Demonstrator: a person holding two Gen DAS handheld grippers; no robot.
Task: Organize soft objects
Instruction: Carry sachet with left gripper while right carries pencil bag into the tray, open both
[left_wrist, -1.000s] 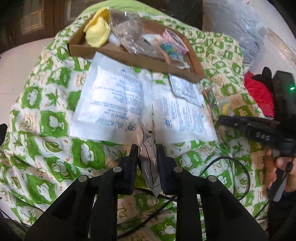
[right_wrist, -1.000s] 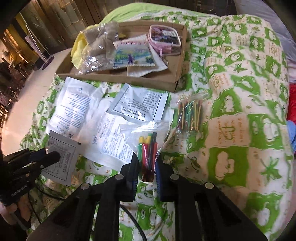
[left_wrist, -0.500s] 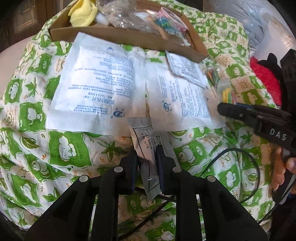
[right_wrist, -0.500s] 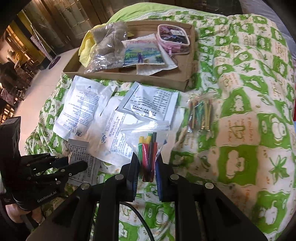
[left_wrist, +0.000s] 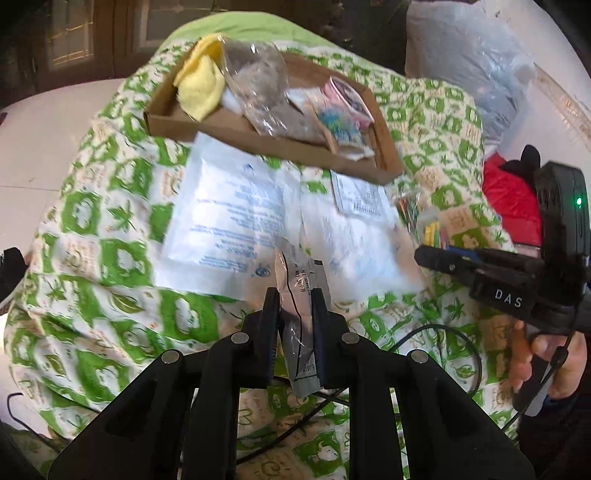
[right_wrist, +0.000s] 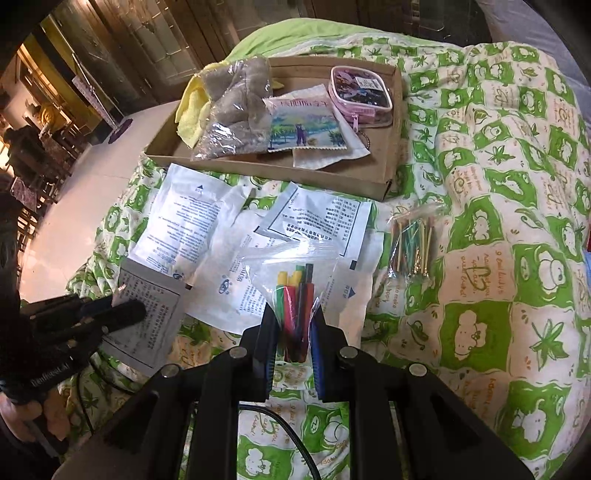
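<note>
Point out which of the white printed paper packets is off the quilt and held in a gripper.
The small grey-white printed sachet, pinched between the left gripper fingers. The two large white printed packets and the smaller white packet near the cardboard tray lie flat on the quilt.

Left wrist view: motion blur smears the print on the large white packets (left_wrist: 236, 221), leaving it unreadable. The lower end of the small sachet (left_wrist: 301, 325) is partly hidden between the left tongs (left_wrist: 295, 321). Right wrist view: the lower ends of the coloured markers (right_wrist: 295, 314) are hidden between the right tongs (right_wrist: 293, 332); the left-hand picture edge cuts off the person's hand (right_wrist: 22, 417).
</note>
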